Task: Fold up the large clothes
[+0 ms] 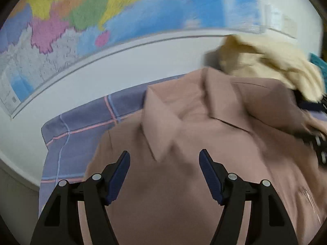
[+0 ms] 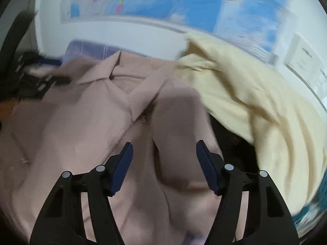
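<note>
Both our left gripper (image 1: 164, 160) and right gripper (image 2: 164, 153) stand wide and empty above the pink collared jacket (image 1: 204, 143), which lies spread beside the cream garment (image 1: 265, 67). We judge that we are between folds; next we must choose an edge and grip it.

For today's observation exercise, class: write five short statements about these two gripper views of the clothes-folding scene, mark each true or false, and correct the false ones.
1. The left gripper is clamped on cloth. False: its jaws stand open and empty.
2. The dusty-pink collared garment lies on a purple checked sheet. True.
3. The cream-yellow garment lies folded beneath the pink one. False: it is heaped beside it.
4. A colourful wall map hangs behind. True.
5. The right gripper is open. True.
</note>
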